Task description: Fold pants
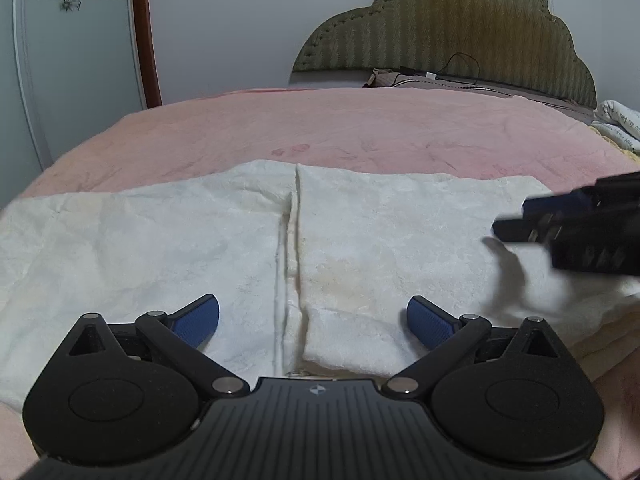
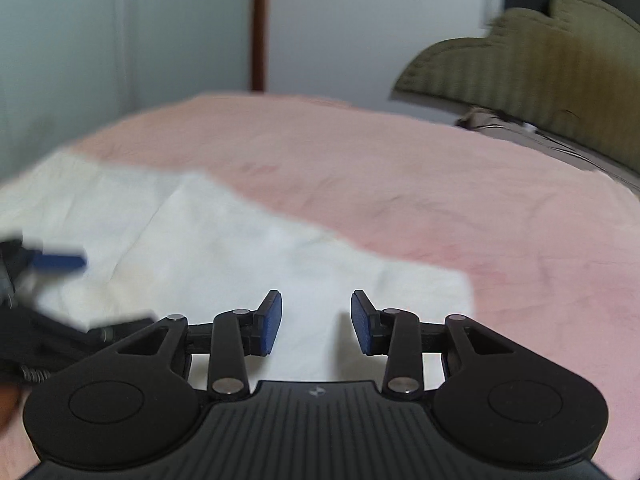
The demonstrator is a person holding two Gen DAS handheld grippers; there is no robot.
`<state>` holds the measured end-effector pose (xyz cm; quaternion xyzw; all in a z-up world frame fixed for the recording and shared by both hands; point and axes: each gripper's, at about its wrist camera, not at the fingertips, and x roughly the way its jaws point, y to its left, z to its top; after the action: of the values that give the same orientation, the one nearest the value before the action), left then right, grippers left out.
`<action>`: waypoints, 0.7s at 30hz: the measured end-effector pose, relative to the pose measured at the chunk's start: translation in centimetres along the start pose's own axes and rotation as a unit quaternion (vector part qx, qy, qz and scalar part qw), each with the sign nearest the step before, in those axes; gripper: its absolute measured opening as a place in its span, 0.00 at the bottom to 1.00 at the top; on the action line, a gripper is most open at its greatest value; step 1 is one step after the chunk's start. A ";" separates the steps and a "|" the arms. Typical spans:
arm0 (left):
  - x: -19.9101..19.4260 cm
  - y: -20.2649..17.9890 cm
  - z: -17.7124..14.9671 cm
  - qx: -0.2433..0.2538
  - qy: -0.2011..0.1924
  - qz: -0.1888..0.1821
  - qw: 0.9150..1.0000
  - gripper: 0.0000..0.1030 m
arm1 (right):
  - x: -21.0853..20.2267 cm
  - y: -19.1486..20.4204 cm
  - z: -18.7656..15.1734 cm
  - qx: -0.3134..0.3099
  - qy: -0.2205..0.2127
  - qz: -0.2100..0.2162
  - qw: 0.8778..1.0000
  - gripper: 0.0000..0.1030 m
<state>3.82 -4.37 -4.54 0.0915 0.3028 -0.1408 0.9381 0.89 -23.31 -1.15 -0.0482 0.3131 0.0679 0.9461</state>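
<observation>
The white pants (image 1: 360, 232) lie flat across the middle of the frame on a pink, plush bed cover (image 1: 360, 128). Their fabric looks thick and slightly crinkled, with a raised seam running vertically down the centre and a folded-over flap at the lower middle. The left gripper (image 1: 313, 322) sits at the bottom of the left wrist view, its blue ribbed fingers (image 1: 198, 320) spread wide apart over the cloth and holding nothing. The right gripper (image 2: 316, 322) hovers low in its own view over the pants' squared corner, its fingers a moderate gap apart and empty; that view is motion-blurred, so whether they touch the fabric is unclear. A scalloped, olive upholstered headboard (image 1: 460, 28) with a chevron weave fills the upper right.
</observation>
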 end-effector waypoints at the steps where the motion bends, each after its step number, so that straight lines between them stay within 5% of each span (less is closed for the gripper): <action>1: -0.6 0.1 0.0 0.010 -0.006 0.003 1.000 0.95 | 0.9 0.6 -0.3 -0.023 0.017 -0.011 1.000 0.41; 6: -4.1 3.6 0.3 0.000 -0.033 0.033 0.999 0.95 | 0.0 2.4 0.4 -0.011 -0.019 -0.027 0.999 0.43; 12: -7.3 12.6 -0.2 -0.116 -0.009 0.074 0.990 0.95 | -2.9 11.4 2.0 -0.101 -0.097 0.071 0.988 0.43; 17: -9.8 20.9 -1.8 -0.238 0.008 0.099 0.966 0.94 | -3.2 19.9 1.9 -0.193 -0.116 0.143 0.964 0.43; 21: -10.8 26.3 -3.3 -0.333 0.023 0.076 0.940 0.94 | -2.1 25.7 0.1 -0.297 -0.108 0.140 0.938 0.43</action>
<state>2.07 23.50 1.49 -0.2001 0.3459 0.0415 0.9157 -4.79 1.84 -1.09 -0.2748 0.1786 0.2944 0.8977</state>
